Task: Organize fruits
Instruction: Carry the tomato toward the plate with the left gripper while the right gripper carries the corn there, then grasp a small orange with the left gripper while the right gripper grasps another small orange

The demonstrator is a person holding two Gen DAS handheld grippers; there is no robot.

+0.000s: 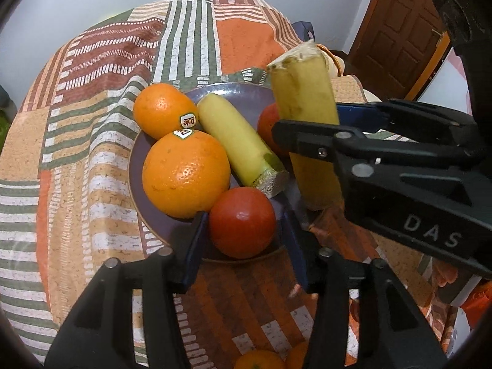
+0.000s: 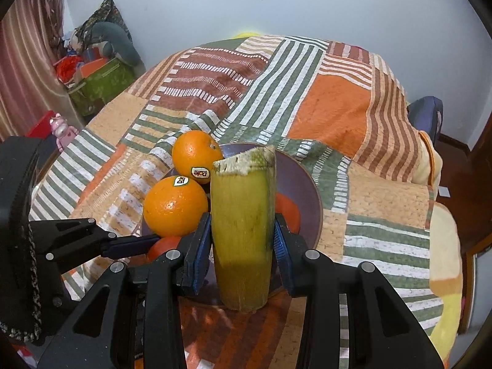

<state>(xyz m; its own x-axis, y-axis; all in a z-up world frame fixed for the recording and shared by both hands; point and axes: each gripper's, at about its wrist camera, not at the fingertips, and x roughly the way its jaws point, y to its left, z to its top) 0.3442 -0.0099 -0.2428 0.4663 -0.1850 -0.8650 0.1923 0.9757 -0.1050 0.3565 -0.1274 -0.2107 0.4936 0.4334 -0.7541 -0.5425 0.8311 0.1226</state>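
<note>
A cut banana piece [image 2: 243, 230] is clamped upright between the blue pads of the right gripper [image 2: 243, 240], above the near rim of the purple plate [image 1: 135, 160]. The left gripper [image 1: 243, 230] is held apart around a tomato [image 1: 243, 223] resting on that plate, its pads clear of the fruit. Two oranges [image 1: 186, 173] and a second banana piece [image 1: 243, 144] lie on the plate.

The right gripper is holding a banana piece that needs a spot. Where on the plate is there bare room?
The plate is bare along its far right side, beyond the held banana piece and past the partly hidden red fruit. The left and near sides are crowded: two oranges, a lying banana piece and the tomato between the left gripper fingers.
</note>
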